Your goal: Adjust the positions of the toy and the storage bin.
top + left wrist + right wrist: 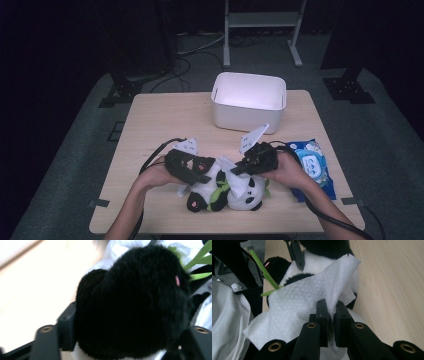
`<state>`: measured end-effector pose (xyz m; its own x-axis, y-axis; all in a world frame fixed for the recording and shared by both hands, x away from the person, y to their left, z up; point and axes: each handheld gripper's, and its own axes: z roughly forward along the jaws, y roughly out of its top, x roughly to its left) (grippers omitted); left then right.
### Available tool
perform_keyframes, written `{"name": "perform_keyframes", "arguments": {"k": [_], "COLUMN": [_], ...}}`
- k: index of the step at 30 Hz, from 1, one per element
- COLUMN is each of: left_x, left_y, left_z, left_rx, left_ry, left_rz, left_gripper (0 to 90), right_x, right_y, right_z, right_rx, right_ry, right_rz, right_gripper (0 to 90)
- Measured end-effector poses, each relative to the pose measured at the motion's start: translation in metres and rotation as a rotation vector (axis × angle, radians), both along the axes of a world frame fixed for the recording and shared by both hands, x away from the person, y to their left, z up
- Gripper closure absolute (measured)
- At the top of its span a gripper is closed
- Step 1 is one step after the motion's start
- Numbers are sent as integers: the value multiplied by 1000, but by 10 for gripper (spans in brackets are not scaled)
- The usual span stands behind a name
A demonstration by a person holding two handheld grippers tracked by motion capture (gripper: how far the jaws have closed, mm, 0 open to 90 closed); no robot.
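A black-and-white panda plush point(235, 195) with a green leaf point(263, 268) lies near the table's front edge. My left gripper point(199, 172) comes at it from the left. In the left gripper view, one of the panda's black furry limbs point(132, 302) is pressed between the jaws of the left gripper point(128, 325). My right gripper point(332, 307) is shut on a fold of a white embossed wipe point(302, 300), which lies draped over the plush. From above, the right gripper point(241, 169) hangs over the panda's middle, with the wipe point(239, 184) below it.
A white rectangular bin point(248, 100) stands at the back of the wooden table point(160, 115). A blue pack of wipes point(312, 167) lies right of my right hand. Cables trail from both grippers toward the front edge.
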<state>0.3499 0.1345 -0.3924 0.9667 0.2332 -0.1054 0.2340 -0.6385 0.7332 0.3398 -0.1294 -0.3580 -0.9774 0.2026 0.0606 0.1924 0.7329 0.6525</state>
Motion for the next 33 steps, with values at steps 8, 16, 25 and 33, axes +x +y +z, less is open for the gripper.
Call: {"name": "perform_keyframes", "arguments": {"k": [8, 16, 25, 33], "left_x": [-5, -6, -8, -7], "left_y": [-3, 0, 6, 7], "left_z": [5, 6, 5, 10], "left_rx": [4, -1, -13, -35], "left_ry": [-136, -259, -209, -123], "left_rz": [10, 37, 8, 25], "left_gripper": [392, 390, 342, 143], "right_x": [14, 29, 24, 12], "right_y": [14, -4, -32, -37], "right_z": [9, 12, 6, 1], "right_rx": [0, 23, 51, 33], "right_ry": [-45, -46, -26, -26], "right_rz": [-13, -98, -144, -126], "right_gripper": [831, 830, 828, 829]}}
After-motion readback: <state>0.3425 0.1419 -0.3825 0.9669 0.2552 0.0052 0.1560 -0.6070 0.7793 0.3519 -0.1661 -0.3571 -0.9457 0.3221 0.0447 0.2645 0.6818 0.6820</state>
